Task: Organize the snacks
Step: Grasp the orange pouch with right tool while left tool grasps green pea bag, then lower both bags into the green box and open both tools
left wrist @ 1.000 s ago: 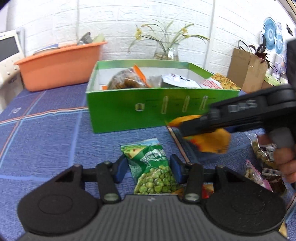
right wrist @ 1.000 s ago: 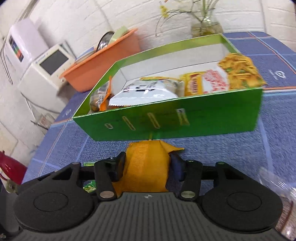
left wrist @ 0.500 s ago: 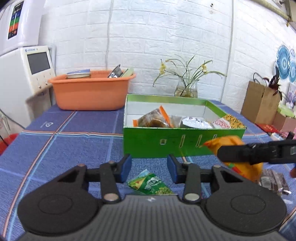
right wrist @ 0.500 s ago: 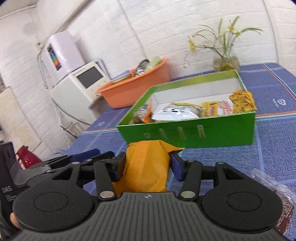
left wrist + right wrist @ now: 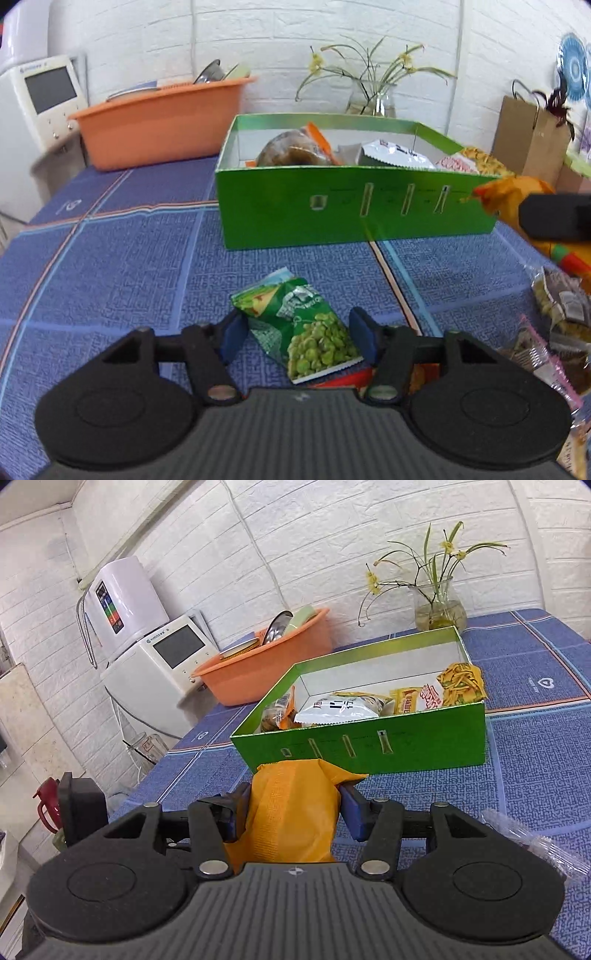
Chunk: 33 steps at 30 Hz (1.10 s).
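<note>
A green pea packet [image 5: 303, 325] lies flat on the blue tablecloth between the fingers of my left gripper [image 5: 299, 334]. Its jaws are opening and the blue pads stand clear of the packet's sides. My right gripper [image 5: 291, 812] is shut on a yellow-orange snack bag [image 5: 295, 794], held just in front of the green box [image 5: 369, 746]. In the left wrist view that bag [image 5: 509, 195] hangs by the right corner of the box [image 5: 332, 214]. Several snack packets lie inside the box.
An orange basin [image 5: 159, 125] and a white appliance [image 5: 40, 103] stand at the back left. A glass vase [image 5: 371, 99] sits behind the box and a brown paper bag [image 5: 528, 144] to its right. Loose snack packets [image 5: 561, 306] lie at the table's right.
My left gripper drew back from the pea packet, then came down around it again with its jaws wider. My right gripper backed off from the box with the yellow bag and rose slightly.
</note>
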{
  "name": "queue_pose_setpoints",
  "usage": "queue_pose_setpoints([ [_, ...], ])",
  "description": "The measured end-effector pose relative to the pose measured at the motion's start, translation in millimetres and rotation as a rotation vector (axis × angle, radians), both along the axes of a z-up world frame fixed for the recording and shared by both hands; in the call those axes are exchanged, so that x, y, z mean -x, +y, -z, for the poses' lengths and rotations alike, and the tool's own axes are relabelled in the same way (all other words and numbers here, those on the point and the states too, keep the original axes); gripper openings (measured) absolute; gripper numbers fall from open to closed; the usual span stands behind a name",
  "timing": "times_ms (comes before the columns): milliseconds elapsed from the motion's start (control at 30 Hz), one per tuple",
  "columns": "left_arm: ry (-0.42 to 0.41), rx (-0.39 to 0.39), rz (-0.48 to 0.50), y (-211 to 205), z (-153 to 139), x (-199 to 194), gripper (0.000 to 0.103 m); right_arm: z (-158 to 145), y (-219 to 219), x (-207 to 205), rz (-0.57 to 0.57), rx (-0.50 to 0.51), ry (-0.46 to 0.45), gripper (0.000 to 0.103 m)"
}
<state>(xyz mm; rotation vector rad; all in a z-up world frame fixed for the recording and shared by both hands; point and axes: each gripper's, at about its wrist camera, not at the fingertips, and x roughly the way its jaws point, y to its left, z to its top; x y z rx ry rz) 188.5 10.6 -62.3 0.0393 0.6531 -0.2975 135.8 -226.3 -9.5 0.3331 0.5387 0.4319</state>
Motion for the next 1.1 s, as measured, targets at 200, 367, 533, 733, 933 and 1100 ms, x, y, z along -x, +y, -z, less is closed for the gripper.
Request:
queue_pose_setpoints([
  [200, -0.022, 0.1, -0.061, 23.5, -7.8, 8.7, 0.035, 6.1, 7.8, 0.6, -0.026, 0.024, 0.008, 0.086],
  [367, -0.072, 0.125, -0.081, 33.2, -22.4, 23.7, 0.035, 9.0, 14.4, 3.3, -0.042, 0.017, 0.013, 0.086],
  [533, -0.174, 0.144, -0.078, 38.0, -54.9, 44.6, 0.035, 1.5, 20.6, 9.6, -0.055, 0.024, -0.023, 0.086],
  [733, -0.3, 0.125, -0.021, 17.7, -104.7, 20.9, 0.035, -42.5, 19.3, 1.2, -0.026, 0.064, -0.194, 0.086],
  [933, -0.348, 0.071, 0.018, -17.9, -124.4, -38.4, 0.035, -77.9, -10.4, -32.3, 0.133, 0.12, -0.312, 0.086],
  [1100, -0.302, 0.076, 0.023, -31.0, -102.8, -71.5, 0.035, -61.3, -36.3, -47.6, 0.214, 0.15, -0.328, 0.086],
])
